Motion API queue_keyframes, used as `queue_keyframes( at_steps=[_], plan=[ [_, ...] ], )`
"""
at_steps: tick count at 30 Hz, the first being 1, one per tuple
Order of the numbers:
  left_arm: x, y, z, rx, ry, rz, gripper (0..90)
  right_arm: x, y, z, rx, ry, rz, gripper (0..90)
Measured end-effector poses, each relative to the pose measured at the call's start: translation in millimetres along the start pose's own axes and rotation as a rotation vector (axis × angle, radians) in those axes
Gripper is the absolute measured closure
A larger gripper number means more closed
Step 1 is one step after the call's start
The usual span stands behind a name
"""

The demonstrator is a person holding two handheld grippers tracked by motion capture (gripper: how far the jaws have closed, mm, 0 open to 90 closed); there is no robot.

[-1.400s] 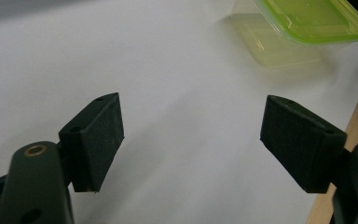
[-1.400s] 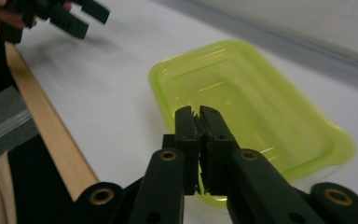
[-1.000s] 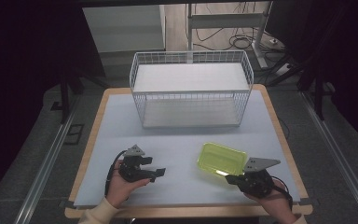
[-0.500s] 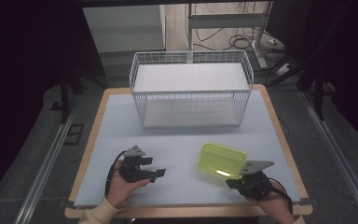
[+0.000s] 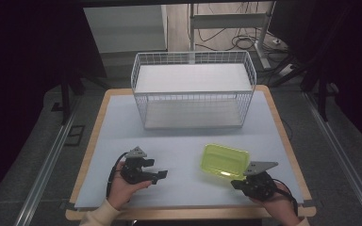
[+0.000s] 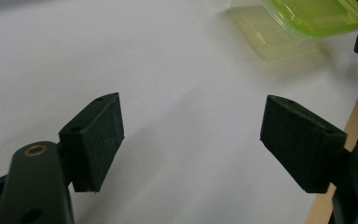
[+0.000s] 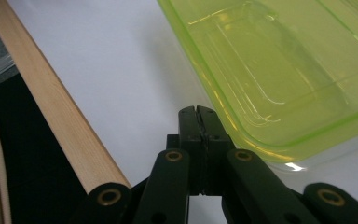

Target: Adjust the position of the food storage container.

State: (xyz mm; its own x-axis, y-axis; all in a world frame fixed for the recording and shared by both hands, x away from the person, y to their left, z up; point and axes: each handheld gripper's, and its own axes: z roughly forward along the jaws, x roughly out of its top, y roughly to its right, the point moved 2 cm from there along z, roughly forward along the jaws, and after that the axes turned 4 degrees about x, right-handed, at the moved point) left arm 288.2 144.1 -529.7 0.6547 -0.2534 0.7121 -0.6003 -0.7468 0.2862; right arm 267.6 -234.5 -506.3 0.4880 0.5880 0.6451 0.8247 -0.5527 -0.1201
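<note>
A translucent lime-green plastic container (image 5: pixel 225 161) lies on the pale table top (image 5: pixel 118 136) at the front right. My right gripper (image 5: pixel 234 182) sits just in front of its near edge. In the right gripper view its jaws (image 7: pixel 196 112) are pressed together with nothing between them, and the container's rim (image 7: pixel 284 70) passes close by on the right. My left gripper (image 5: pixel 159 175) rests at the front left, pointing right. Its jaws (image 6: pixel 191 140) stand wide apart over bare table, with the container (image 6: pixel 317 14) far ahead of them.
A white wire basket (image 5: pixel 193 101) with a white floor stands at the back middle of the table. The wooden table edge (image 7: pixel 60 121) runs close behind the right gripper. Cables and dark stands surround the table on the floor.
The right gripper has drawn back slightly toward the front edge. The container and the left gripper have stayed in place.
</note>
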Motion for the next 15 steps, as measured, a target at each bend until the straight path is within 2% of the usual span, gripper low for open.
queue_keyframes(
  at_steps=[4, 8, 15],
  plan=[
    [0.0, -0.2, 0.1, -0.001, 0.000, 0.000, 21.3, -1.3, 5.2, -2.3, -0.018, 0.006, 0.016, 90.0],
    [0.0, -0.3, 0.2, -0.003, -0.001, -0.001, 21.3, -3.5, 16.4, -6.5, -0.048, 0.026, 0.042, 90.0],
    [-0.1, -0.2, 0.8, -0.005, -0.005, 0.000, 21.3, -5.8, 24.5, -9.0, -0.068, 0.038, 0.068, 90.0]
  ],
)
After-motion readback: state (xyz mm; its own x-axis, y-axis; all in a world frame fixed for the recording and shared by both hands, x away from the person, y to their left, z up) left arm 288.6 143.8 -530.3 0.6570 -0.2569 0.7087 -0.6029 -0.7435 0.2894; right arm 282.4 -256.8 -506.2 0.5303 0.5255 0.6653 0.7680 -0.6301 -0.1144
